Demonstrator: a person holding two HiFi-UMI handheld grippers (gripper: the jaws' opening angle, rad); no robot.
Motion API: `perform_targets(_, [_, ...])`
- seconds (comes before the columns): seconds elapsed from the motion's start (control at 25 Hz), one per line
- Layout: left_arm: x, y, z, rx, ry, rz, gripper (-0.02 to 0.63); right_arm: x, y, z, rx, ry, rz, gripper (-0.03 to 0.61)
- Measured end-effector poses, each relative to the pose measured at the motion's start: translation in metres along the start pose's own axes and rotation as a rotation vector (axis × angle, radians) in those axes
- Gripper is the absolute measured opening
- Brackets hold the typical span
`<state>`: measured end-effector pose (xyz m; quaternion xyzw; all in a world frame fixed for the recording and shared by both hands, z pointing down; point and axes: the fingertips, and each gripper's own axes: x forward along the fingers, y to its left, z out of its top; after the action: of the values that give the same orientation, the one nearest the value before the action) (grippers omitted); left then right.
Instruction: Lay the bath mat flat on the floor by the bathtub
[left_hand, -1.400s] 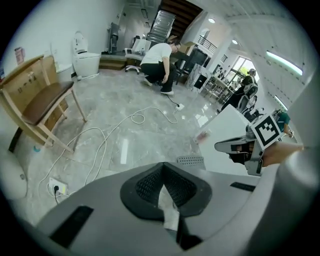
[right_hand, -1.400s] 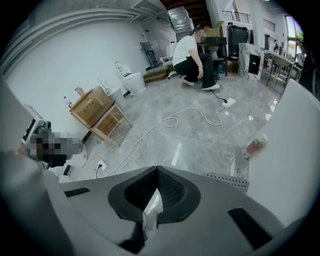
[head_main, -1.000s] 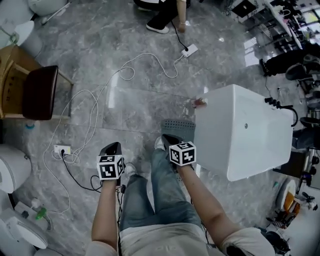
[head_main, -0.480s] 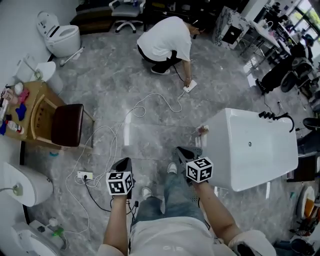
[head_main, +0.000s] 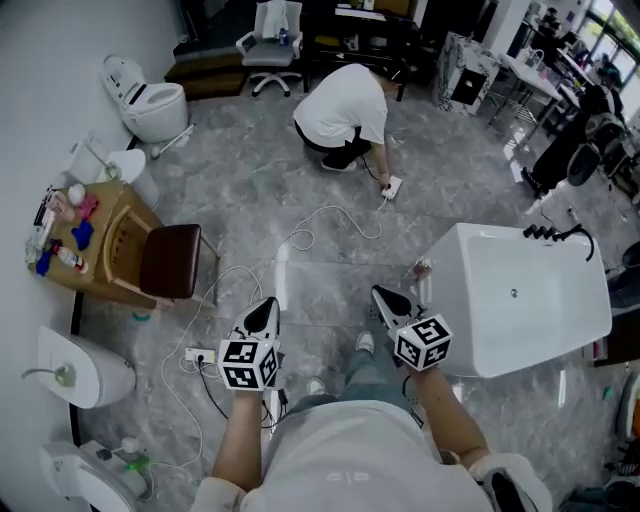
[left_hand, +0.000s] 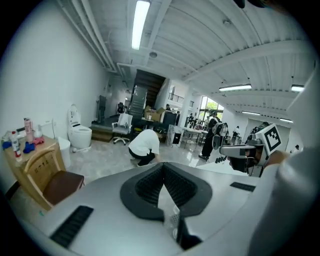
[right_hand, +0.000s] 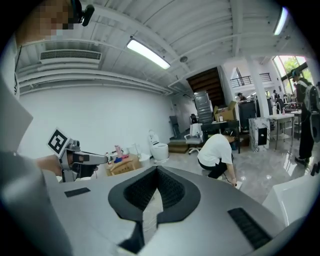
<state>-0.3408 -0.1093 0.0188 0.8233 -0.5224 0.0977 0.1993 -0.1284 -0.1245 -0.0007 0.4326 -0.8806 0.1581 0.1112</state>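
Observation:
The white bathtub (head_main: 520, 300) stands on the grey floor at the right; its corner also shows in the right gripper view (right_hand: 296, 196). Only a grey sliver of the bath mat (head_main: 372, 314) shows on the floor beside the tub's left side, mostly hidden behind my right gripper (head_main: 381, 293). That gripper is held up in the air, shut and empty (right_hand: 157, 169). My left gripper (head_main: 268, 304) is raised alongside it, also shut with nothing between its pads (left_hand: 163, 165). Each gripper shows in the other's view, the right gripper (left_hand: 250, 149) and the left gripper (right_hand: 80, 159).
A person in a white shirt (head_main: 345, 105) crouches ahead by a power strip (head_main: 392, 186); a white cable (head_main: 320, 225) runs across the floor to a second strip (head_main: 199, 355). A brown-seated chair (head_main: 170, 260), a wooden cabinet (head_main: 95, 245) and a toilet (head_main: 150, 95) stand at the left.
Both grippers have risen together, still shut, and now point more level. The head view has pulled up and back, showing far more of the room. The mat stays on the floor.

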Motion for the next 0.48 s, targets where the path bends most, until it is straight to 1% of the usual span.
perform_targets(0.24, [-0.042,-0.011,0.046,0.069,-0.124,-0.006,0.017,-0.022,0.034,0.039,-0.057,-0.109,0.031,0.021])
perform_targets(0.36, [-0.055,-0.021,0.059,0.098,-0.177,-0.008,0.017,-0.031,0.043,0.049,-0.064,-0.143,0.045,0.021])
perform_targets(0.48, [-0.062,-0.027,0.068,0.105,-0.210,-0.012,0.017,-0.035,0.054,0.053,-0.093,-0.157,0.057,0.021])
